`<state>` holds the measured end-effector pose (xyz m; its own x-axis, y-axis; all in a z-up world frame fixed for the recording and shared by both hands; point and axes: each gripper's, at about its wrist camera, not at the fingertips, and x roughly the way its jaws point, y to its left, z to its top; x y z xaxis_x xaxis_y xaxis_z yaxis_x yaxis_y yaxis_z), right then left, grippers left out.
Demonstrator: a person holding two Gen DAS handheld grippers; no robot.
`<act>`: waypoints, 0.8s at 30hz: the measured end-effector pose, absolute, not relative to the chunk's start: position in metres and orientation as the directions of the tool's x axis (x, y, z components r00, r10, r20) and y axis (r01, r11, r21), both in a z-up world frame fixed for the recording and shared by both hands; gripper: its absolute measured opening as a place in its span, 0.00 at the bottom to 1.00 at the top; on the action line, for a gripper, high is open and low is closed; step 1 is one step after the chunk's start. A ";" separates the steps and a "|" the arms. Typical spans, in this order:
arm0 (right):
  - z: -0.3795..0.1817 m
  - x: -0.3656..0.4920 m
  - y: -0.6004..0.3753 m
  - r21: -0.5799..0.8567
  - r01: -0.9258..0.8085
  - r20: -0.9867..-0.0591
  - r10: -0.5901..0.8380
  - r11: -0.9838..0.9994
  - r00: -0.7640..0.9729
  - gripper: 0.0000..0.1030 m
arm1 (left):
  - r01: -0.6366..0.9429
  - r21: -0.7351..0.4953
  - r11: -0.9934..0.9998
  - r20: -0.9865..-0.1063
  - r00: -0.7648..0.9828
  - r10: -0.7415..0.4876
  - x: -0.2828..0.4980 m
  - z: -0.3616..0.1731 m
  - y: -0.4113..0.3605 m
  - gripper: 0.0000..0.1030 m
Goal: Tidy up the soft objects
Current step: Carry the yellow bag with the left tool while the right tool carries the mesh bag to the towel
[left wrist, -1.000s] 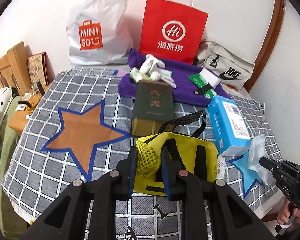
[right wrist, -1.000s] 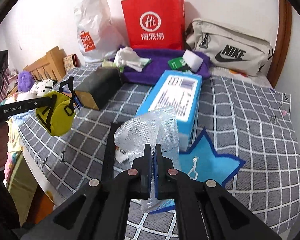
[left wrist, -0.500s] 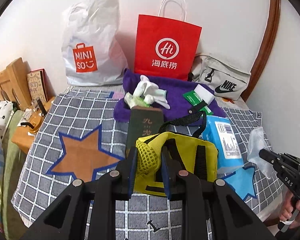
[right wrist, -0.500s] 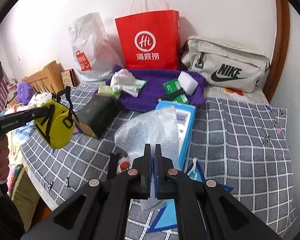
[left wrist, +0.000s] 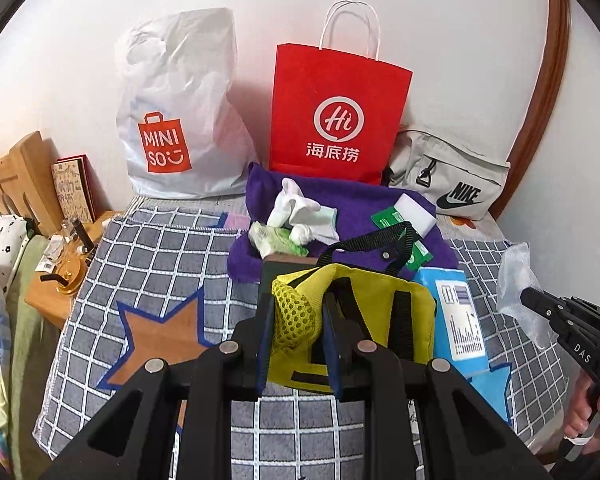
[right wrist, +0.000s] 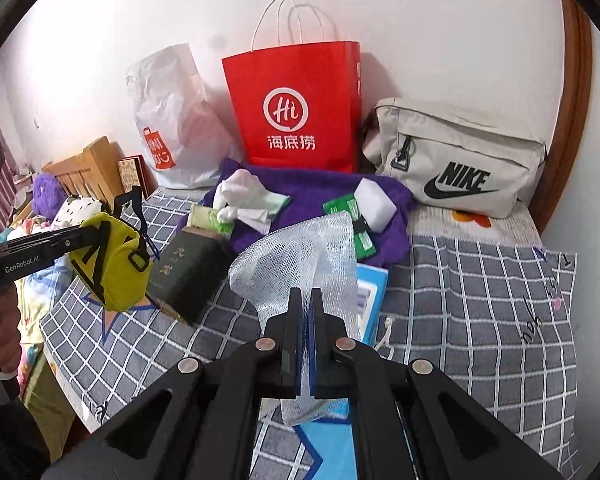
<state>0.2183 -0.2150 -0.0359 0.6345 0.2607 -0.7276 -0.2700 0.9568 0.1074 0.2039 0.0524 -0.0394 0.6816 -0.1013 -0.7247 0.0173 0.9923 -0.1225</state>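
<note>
Over the last second both loads have risen clear of the checked cloth (left wrist: 148, 248): the left hand-held gripper (left wrist: 296, 332) pinches the yellow pouch (left wrist: 364, 316) by its mesh pocket, hanging at 9 o'clock in the right view. The right hand-held gripper (right wrist: 305, 340) is pressed together on the white mesh bag (right wrist: 300, 256), above the blue box (right wrist: 370, 296). Both soft items look ready to carry toward the bags at 12 o'clock, probably the red paper bag (left wrist: 336, 116).

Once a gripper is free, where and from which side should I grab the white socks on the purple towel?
Both grippers are full: left gripper holds the yellow pouch, right gripper the mesh bag. The white socks lie loosely bunched on the purple towel. Probably come down from above and pinch the raised bunched toe end, the highest fold, clear of the tissue pack in front.
</note>
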 end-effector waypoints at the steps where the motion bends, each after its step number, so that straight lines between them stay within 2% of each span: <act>1: -0.035 0.221 -0.215 0.109 -0.272 -0.727 0.263 0.956 0.635 0.02 | 0.016 -0.125 0.992 -0.724 0.682 -0.103 0.206 -0.038 0.053 0.21; 24: -0.048 0.324 -0.214 0.130 -0.273 -0.729 0.278 0.953 0.625 0.02 | -0.026 -0.125 0.992 -0.763 0.641 -0.079 0.285 -0.059 0.059 0.21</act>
